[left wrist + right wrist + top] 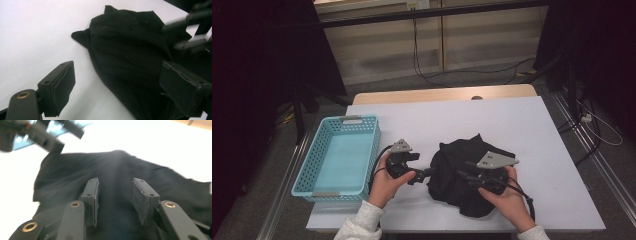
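**While the cloth stays bunched, a clean grab is unlikely**

Because the black cloth point(464, 175) lies in a loose heap on the white table point(532, 130), well to the right of the blue basket point(339, 157), any pinch from here may catch only a top fold. My guess is that the garment is bound for that basket, though nothing settles it.

The right gripper point(115, 195) hangs over the heap's near right part, on the side away from the basket. Its jaws stand partly apart with only dark fabric seen beyond them; the pads press on nothing that I can make out. Closing on a single thin layer would likely let the rest trail and drag across the table.

The left gripper point(117, 85) sits between basket and cloth, jaws spread wide, one pad point(61, 87) over bare table and the other over the cloth's edge, gripping nothing. Should it close here, it may nip just the hem, and that could slip out.

A lift by both grippers at uneven heights could let the hanging part snag the basket's rim, or tip the light basket toward the table's edge.
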